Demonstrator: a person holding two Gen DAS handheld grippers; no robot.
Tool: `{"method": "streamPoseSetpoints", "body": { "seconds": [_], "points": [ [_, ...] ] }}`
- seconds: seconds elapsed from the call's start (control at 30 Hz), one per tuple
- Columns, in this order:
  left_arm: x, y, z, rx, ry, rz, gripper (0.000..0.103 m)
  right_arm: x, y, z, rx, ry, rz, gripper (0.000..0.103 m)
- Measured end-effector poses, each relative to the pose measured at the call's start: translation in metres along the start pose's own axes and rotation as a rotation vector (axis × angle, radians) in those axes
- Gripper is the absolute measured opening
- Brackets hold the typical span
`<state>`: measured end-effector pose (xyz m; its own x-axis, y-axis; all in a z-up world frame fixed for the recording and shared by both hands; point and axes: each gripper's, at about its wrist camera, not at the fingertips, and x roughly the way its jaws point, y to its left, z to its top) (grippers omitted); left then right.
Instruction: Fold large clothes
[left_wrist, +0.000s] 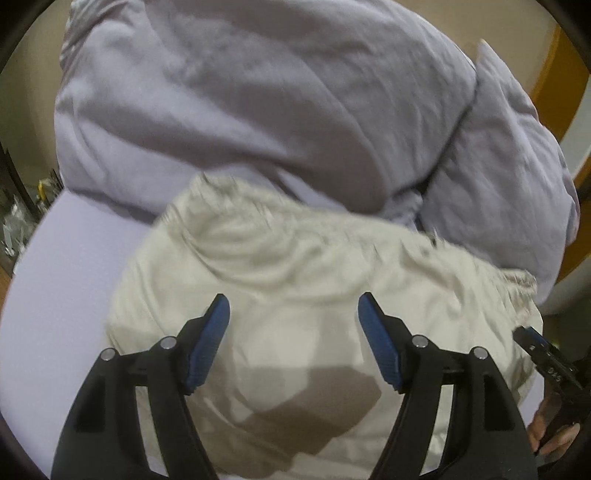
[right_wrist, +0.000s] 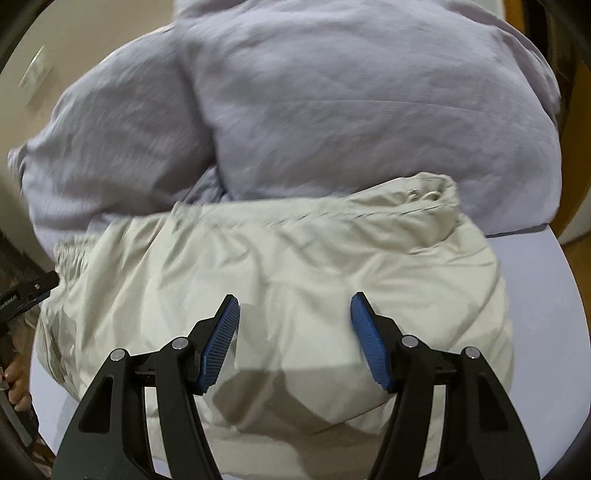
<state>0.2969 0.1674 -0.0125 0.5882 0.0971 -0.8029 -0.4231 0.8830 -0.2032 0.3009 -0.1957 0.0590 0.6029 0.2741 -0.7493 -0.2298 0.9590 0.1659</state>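
- The left gripper (left_wrist: 293, 314) points down at a cream garment (left_wrist: 295, 266), its two blue-padded jaws spread well apart with nothing between them; only cloth shows in the gap below
- The right gripper (right_wrist: 295, 314) stands the same way in its own view: jaws wide apart, blue ribbed pads clear of the fabric, gripping nothing
- The cream garment (right_wrist: 280, 258) lies bunched and folded over on a pale lilac surface (left_wrist: 66, 280), which looks like a sheeted mattress; its far edge is rumpled, with a thicker seamed band at the upper right in the right wrist view
- A dark shadow falls on the garment's near part in both views, just below the pads
- Behind the garment and touching its far edge sits a bulky lilac duvet (left_wrist: 240, 99), heaped and creased, filling the upper half of each view (right_wrist: 332, 92)
- At the right edge of the left wrist view, the right gripper (left_wrist: 546, 362) shows as a black part with a hand (left_wrist: 554, 435) below it, just beside the garment's edge
- At the left edge of the right wrist view, the left gripper (right_wrist: 26, 291) appears likewise, with fingers (right_wrist: 16, 384) wrapped on its handle
- A cream wall with a light switch plate (right_wrist: 35, 74) lies beyond the duvet
- Both views are softly blurred, most of all along the garment's far edge
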Motion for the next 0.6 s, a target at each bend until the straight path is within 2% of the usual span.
{"method": "streamPoseSetpoints", "body": {
  "seconds": [0.1, 0.23, 0.6],
  "points": [
    [0.003, -0.007, -0.017, 0.023, -0.011, 0.015, 0.075, 0.004, 0.012, -0.007, -0.040, -0.015, -0.018, 0.065],
    [0.017, -0.013, -0.023, 0.037, -0.022, 0.049, 0.078, 0.021, 0.018, -0.008, -0.059, -0.006, -0.046, 0.066],
    [0.057, -0.004, -0.009, 0.040, -0.044, 0.138, 0.080, 0.074, 0.022, 0.002, -0.103, -0.017, -0.088, 0.068]
  ]
}}
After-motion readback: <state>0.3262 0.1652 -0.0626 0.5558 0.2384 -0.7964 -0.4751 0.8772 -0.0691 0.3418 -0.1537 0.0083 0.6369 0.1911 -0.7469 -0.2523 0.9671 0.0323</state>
